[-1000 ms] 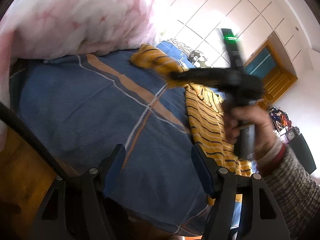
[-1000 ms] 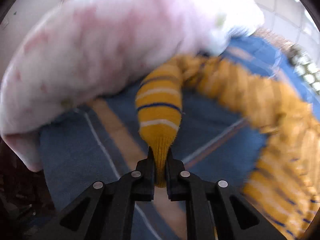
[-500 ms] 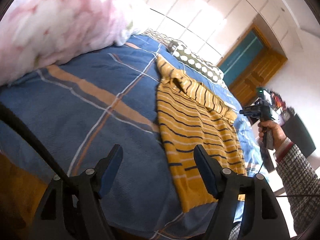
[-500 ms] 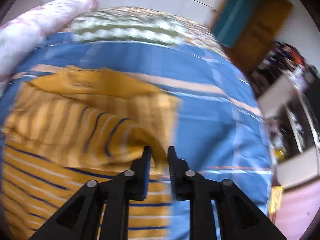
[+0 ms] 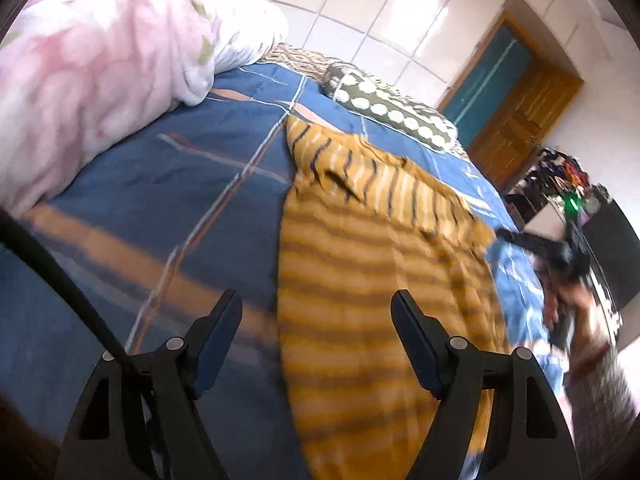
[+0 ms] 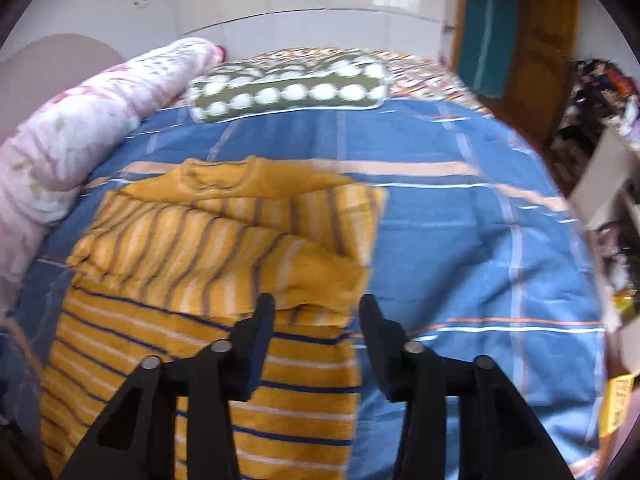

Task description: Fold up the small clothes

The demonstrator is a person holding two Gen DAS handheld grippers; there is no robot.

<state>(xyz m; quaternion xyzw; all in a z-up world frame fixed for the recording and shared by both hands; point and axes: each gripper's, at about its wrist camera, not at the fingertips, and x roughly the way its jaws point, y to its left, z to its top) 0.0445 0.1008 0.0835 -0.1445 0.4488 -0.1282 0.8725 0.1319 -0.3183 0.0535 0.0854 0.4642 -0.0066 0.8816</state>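
Observation:
A small yellow sweater [image 6: 208, 280] with dark and white stripes lies flat on the blue bed cover [image 6: 460, 248], one sleeve folded across its chest. Its cuff [image 6: 320, 288] lies loose just beyond my right gripper [image 6: 316, 312], whose jaws are opening with nothing pressed between them. In the left wrist view the same sweater [image 5: 376, 280] stretches away from me, and my left gripper [image 5: 316, 312] hangs open over its lower left edge, gripping nothing. The right gripper [image 5: 516, 240] and the hand holding it show blurred at the sweater's right side.
A pink floral quilt [image 5: 100, 80] is heaped along the left of the bed. A green pillow with white dots [image 6: 288, 88] lies at the head. A wooden door [image 6: 540, 40] and cluttered shelves [image 6: 600, 92] stand to the right. A black cable [image 5: 60, 280] crosses the left wrist view.
My right gripper carried the sleeve across the sweater's chest, then let go as its jaws parted. My left gripper swung toward the sweater's lower edge and stayed open.

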